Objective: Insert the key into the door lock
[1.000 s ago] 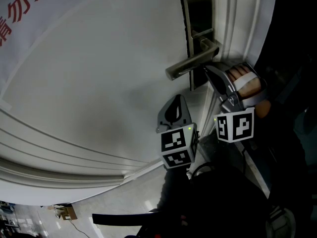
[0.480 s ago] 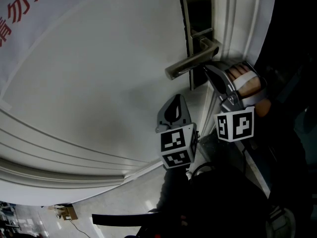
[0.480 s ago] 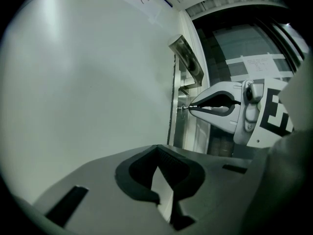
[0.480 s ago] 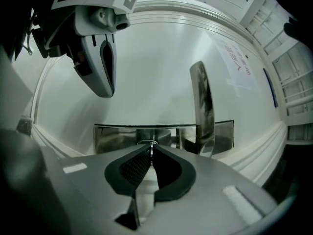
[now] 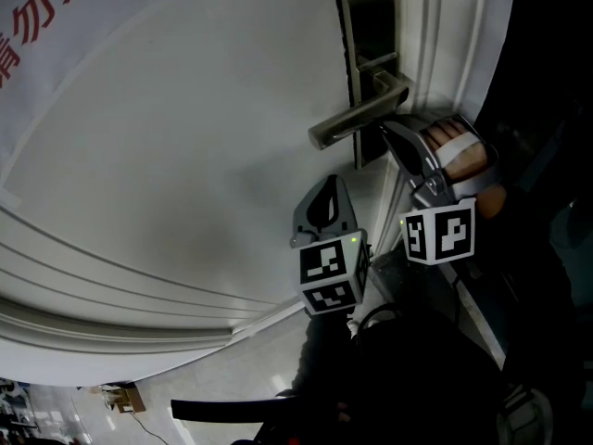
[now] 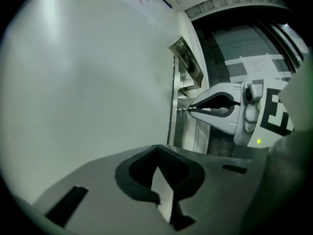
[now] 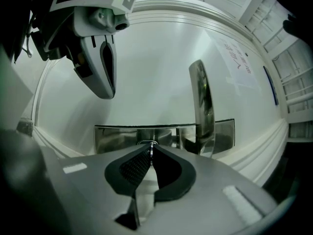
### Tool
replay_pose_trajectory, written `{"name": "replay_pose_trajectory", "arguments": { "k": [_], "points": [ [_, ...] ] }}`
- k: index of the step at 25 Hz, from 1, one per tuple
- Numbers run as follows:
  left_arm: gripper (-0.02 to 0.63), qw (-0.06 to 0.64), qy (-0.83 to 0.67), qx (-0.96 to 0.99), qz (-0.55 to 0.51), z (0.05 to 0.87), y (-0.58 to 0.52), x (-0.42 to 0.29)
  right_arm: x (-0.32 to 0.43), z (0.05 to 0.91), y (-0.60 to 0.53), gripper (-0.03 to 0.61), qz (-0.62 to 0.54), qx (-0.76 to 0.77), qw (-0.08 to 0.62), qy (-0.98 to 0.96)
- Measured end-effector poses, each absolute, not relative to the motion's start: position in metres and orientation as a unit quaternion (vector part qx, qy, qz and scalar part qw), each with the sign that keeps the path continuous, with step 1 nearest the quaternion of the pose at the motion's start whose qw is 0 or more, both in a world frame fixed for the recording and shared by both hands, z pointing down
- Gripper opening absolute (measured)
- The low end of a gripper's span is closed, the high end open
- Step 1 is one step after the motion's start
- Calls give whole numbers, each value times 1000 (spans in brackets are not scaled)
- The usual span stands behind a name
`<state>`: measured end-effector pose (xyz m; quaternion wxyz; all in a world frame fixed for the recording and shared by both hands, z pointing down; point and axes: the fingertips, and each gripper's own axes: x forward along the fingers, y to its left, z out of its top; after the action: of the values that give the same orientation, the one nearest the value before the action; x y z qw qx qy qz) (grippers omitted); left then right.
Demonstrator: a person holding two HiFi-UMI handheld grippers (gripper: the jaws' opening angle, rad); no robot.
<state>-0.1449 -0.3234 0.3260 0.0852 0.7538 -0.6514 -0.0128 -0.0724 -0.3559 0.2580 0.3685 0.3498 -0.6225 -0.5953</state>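
Observation:
The steel lock plate (image 5: 371, 35) with its lever handle (image 5: 357, 120) is on the white door (image 5: 185, 156). My right gripper (image 5: 391, 135), held by a hand (image 5: 460, 158), is just under the handle at the plate's lower end. It is shut on the key (image 7: 152, 148), seen edge-on between the pads, with the key's tip at the lock plate (image 7: 122, 137). In the left gripper view the key (image 6: 183, 110) touches the plate's (image 6: 176, 129) edge. My left gripper (image 5: 327, 193) is shut on nothing and points at the bare door below and left of the lock.
A white notice with red characters (image 5: 37, 26) hangs on the door at upper left. The moulded door frame (image 5: 454, 44) runs along the right of the lock. Floor with a cable (image 5: 139, 411) shows at the bottom.

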Motion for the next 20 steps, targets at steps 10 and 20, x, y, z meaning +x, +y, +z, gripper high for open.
{"name": "replay_pose_trajectory", "arguments": {
  "k": [10, 20],
  "points": [
    [2, 87, -648, 757, -10, 327, -325, -143, -73, 258, -358, 14, -608, 346, 370, -611],
    [2, 90, -649, 755, -13, 328, -325, -147, -75, 258, -359, 14, -604, 348, 370, -614]
  ]
}}
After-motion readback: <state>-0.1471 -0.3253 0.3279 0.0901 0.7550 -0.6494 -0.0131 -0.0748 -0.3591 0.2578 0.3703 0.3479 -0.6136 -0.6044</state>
